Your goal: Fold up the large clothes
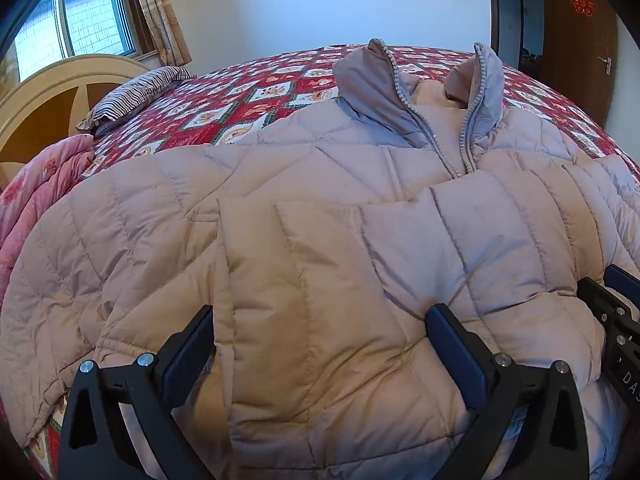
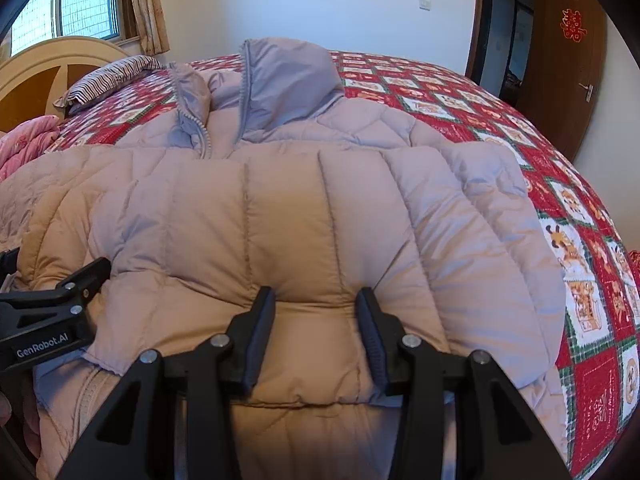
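Note:
A pale pink quilted puffer jacket [image 1: 320, 168] lies front up on the bed, its grey-lined collar [image 1: 420, 92] standing open at the far end. Its lower part is folded up over the chest, reaching the zipper. My left gripper [image 1: 320, 340] stands wide at the near fold, with a broad bulge of jacket between its fingers and touching both pads. My right gripper [image 2: 316, 320] is narrower and pinches a ridge of the jacket [image 2: 280, 208] at the near fold. The left gripper [image 2: 56, 276] also shows at the left edge of the right wrist view.
The bed carries a red patterned quilt [image 1: 256, 96]. A striped pillow [image 1: 136, 92] and a pink blanket [image 1: 36, 196] lie by the cream headboard [image 1: 48, 92] on the left. A brown door [image 1: 576, 40] stands at the far right, and bare quilt [image 2: 580, 280] lies right of the jacket.

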{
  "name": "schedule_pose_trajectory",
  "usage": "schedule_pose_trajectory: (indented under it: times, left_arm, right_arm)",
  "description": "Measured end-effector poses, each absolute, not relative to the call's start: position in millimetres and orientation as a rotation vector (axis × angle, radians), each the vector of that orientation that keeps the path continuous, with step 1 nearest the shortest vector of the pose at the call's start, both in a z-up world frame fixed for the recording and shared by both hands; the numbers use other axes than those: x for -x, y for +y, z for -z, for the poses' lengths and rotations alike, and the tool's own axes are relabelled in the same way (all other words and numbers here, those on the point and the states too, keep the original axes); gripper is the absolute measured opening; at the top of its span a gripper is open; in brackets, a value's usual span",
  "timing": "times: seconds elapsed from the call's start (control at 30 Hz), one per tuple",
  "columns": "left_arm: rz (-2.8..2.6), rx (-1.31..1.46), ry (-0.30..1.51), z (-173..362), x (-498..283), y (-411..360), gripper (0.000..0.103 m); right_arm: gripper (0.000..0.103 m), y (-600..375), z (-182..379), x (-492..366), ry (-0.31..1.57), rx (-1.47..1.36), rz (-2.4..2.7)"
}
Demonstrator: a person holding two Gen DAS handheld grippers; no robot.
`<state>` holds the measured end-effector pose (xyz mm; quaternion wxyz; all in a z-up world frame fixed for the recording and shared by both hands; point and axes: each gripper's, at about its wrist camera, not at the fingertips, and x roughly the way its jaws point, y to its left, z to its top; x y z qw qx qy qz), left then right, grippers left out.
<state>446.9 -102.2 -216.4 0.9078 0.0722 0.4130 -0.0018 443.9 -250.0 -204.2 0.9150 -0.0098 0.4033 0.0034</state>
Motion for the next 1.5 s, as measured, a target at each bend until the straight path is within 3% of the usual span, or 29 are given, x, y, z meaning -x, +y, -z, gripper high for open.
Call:
schedule_pose_trajectory:
  times: [0.8, 0.83, 0.97, 1.03, 1.13, 1.3, 1.5]
  left_arm:
    - [0.006, -0.153, 0.843, 198.8, -443.3, -92.5, 0.102]
    - [-0.023, -0.156, 0.818, 185.3, -437.8, -83.3, 0.102]
    - [-0.037, -0.076, 0.735, 124.9, -399.8, -11.5, 0.102]
    - [-0.09, -0.06, 0.696, 109.8, -375.3, 36.5, 0.102]
    - [-0.228, -0.016, 0.69, 113.5, -339.3, 124.6, 0.102]
    - [-0.523, 0.085, 0.802, 166.5, -299.9, 260.9, 0.102]
    - [-0.495, 0.31, 0.875, 206.2, -286.6, 303.6, 0.102]
  right_arm:
    - [0.047, -244.8, 206.1, -447.6, 0.836, 0.065, 0.016]
    - [0.049, -245.4, 203.9, -447.3, 0.838, 0.064, 0.011]
    - [0.08, -248.0, 184.4, -431.5, 0.816, 0.112, 0.012]
    - [0.086, -251.2, 171.2, -411.1, 0.757, 0.092, 0.02]
    - [0.088, -250.1, 161.0, -376.5, 0.731, 0.053, -0.032]
    - [0.089, -221.7, 155.3, -325.5, 0.673, 0.125, -0.138]
    - [0.092, -185.5, 153.3, -286.4, 0.593, 0.246, -0.237]
